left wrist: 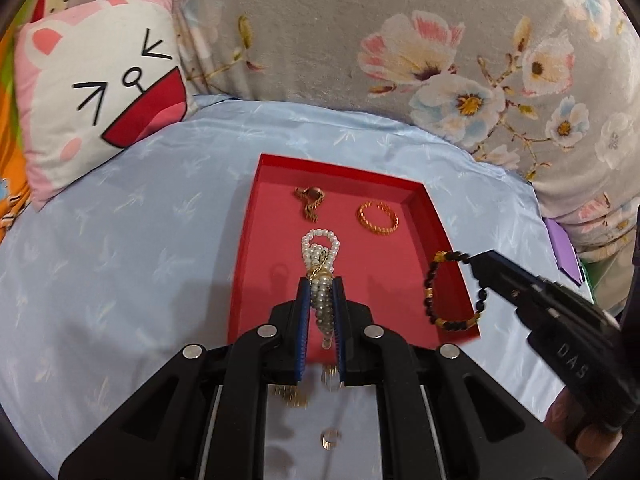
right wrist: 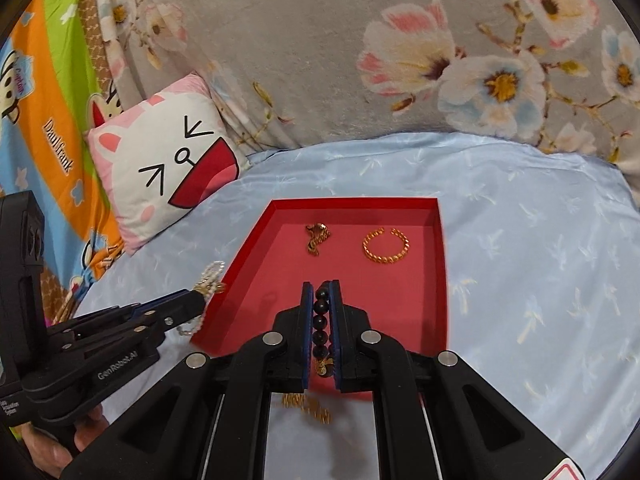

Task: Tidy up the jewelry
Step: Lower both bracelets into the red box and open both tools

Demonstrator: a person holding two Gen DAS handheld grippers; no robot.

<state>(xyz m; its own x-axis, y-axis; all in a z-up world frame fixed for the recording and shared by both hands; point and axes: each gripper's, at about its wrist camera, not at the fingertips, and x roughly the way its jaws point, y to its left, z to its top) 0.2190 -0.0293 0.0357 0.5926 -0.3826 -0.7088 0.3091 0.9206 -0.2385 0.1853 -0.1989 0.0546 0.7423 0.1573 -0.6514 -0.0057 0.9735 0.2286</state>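
A red tray (left wrist: 418,196) (right wrist: 439,264) lies on the light-blue sheet. On its floor rest a gold chain (left wrist: 310,202) (right wrist: 317,237) and a gold bangle (left wrist: 378,218) (right wrist: 386,247). My left gripper (left wrist: 321,282) (right wrist: 202,296) is shut on a white pearl necklace (left wrist: 320,248) (right wrist: 212,274), held above the tray's near left part. Above the tray's near right corner, my right gripper (right wrist: 321,286) (left wrist: 474,262) is shut on a black bead bracelet with gold beads (left wrist: 432,284) (right wrist: 321,320); its loop hangs free.
More gold jewelry (right wrist: 306,402) (left wrist: 290,396) and small clear pieces (left wrist: 330,438) lie on the sheet (left wrist: 140,240) near the tray's front edge. A pink cat-face cushion (left wrist: 96,96) (right wrist: 168,168) sits at the back left. A floral grey blanket (left wrist: 360,32) rises behind.
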